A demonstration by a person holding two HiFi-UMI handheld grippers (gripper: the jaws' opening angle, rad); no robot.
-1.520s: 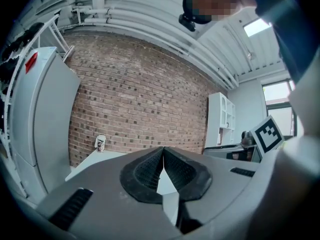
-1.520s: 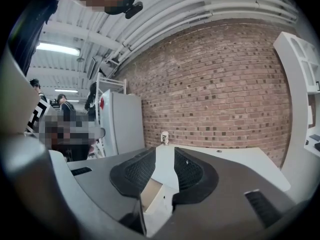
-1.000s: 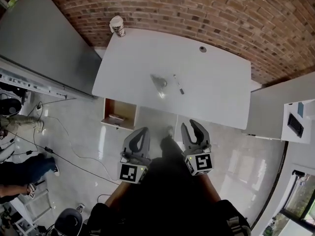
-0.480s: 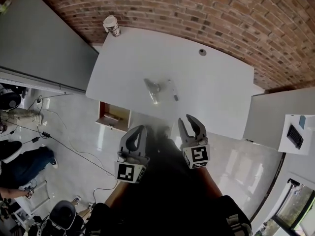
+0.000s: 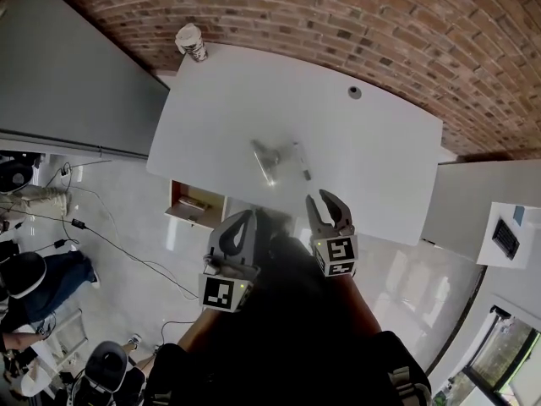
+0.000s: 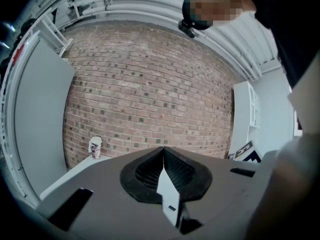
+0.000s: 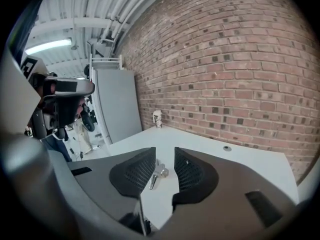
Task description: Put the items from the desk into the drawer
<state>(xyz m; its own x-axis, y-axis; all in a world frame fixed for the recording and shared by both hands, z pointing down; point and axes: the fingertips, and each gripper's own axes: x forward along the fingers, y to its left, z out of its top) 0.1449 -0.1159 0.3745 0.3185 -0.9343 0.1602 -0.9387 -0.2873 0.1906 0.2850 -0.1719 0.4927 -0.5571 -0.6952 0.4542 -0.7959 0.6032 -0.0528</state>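
A small silvery metal item point(image 5: 266, 159) and a pen point(image 5: 302, 161) lie side by side near the middle of the white desk point(image 5: 380, 150). An open drawer point(image 5: 196, 205) with something flat inside sits under the desk's front left. My right gripper point(image 5: 325, 201) is at the desk's front edge, just short of the pen, open and empty. Past its parted pads I see the metal item point(image 7: 158, 173) on the desk. My left gripper point(image 5: 241, 220) hovers in front of the desk, right of the drawer, its pads point(image 6: 163, 154) meeting with nothing held.
A paper cup point(image 5: 191, 42) stands on the desk's far left corner by the brick wall, and a cable hole point(image 5: 354, 92) is at the back. A grey partition point(image 5: 68, 74) stands left. A white side unit point(image 5: 505, 237) stands right. People and cables point(image 5: 34, 286) are on the floor left.
Both grippers have moved forward toward the desk. The right one has come lower and now reaches the desk's front edge. The items on the desk have not moved.
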